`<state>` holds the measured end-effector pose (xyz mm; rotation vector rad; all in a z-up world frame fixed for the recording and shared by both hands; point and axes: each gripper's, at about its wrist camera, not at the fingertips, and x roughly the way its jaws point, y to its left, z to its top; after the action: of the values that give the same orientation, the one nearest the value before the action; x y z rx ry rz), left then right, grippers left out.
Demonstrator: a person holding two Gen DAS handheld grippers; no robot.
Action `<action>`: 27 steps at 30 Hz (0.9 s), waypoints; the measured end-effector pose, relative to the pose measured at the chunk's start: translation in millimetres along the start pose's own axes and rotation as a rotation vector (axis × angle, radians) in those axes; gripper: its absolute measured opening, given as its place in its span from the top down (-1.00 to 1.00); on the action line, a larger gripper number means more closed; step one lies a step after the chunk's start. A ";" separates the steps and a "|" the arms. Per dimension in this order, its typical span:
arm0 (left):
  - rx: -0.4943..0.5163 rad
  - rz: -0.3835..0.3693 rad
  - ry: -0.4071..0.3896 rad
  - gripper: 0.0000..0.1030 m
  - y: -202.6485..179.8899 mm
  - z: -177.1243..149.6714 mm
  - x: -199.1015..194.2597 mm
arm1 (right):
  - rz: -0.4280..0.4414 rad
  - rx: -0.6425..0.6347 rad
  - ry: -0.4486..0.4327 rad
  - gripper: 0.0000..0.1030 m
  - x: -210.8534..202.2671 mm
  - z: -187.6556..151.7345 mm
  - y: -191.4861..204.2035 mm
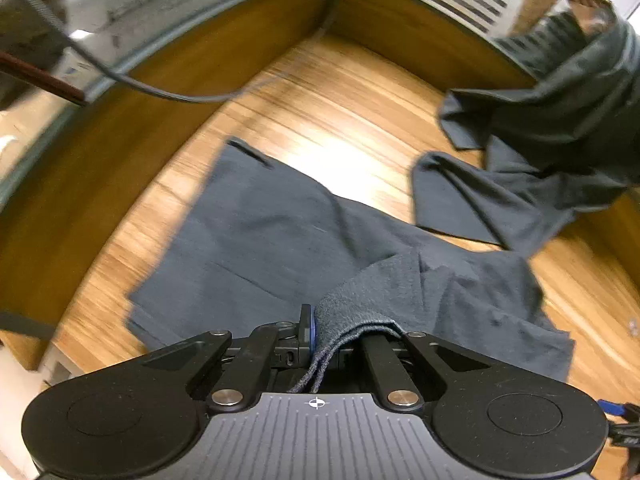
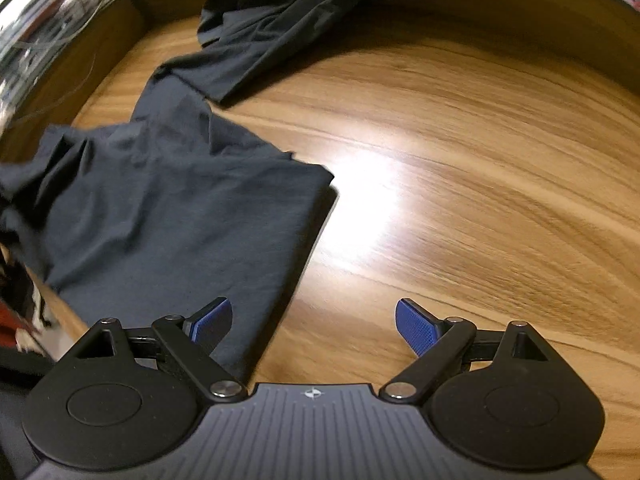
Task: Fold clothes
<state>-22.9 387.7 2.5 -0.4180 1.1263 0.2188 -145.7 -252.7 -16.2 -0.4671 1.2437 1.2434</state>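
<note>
A dark grey garment (image 1: pixel 256 236) lies partly spread on the wooden table (image 1: pixel 352 120). My left gripper (image 1: pixel 316 332) is shut on a doubled edge of this cloth, which drapes over its right finger and hides it. In the right wrist view the same garment (image 2: pixel 168 216) lies at the left, folded to a straight edge. My right gripper (image 2: pixel 314 326) stands open low over the table (image 2: pixel 480 184), its blue pads wide apart; the left pad (image 2: pixel 212 322) hovers over the cloth's near edge, the right one over bare wood. Nothing is between them.
More dark clothes (image 1: pixel 552 128) are heaped at the far right of the table, also seen as a pile (image 2: pixel 280 12) at the top of the right wrist view. A raised wooden rim (image 1: pixel 200 68) borders the table, with a black cable (image 1: pixel 160 90) along it.
</note>
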 end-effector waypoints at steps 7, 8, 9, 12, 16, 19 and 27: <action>0.042 0.095 0.008 0.90 29.2 3.6 17.2 | 0.077 0.120 -0.018 -0.80 39.5 15.9 21.9; 0.052 0.110 0.011 0.90 31.3 2.5 20.5 | 0.091 0.133 -0.016 -0.80 45.2 16.4 24.2; 0.055 0.115 0.019 0.90 33.2 1.0 24.5 | 0.098 0.144 -0.016 -0.79 49.5 16.8 26.8; 0.059 0.123 0.040 0.89 38.6 -2.8 36.4 | 0.107 0.149 -0.031 -0.61 61.6 19.9 39.2; 0.091 0.123 0.073 0.89 38.2 -6.5 52.4 | 0.082 0.124 -0.030 -0.19 74.7 23.3 56.0; 0.119 0.123 0.088 0.90 35.5 -7.2 58.6 | 0.007 0.063 -0.035 0.74 78.2 24.6 69.1; 0.114 0.073 0.132 0.91 25.7 -10.3 65.7 | -0.126 -0.023 -0.033 0.92 75.5 23.7 70.9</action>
<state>-13.6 403.8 -66.3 -0.2934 1.2782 0.1922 -210.1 -175.6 -51.1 -0.5312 1.1558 1.1552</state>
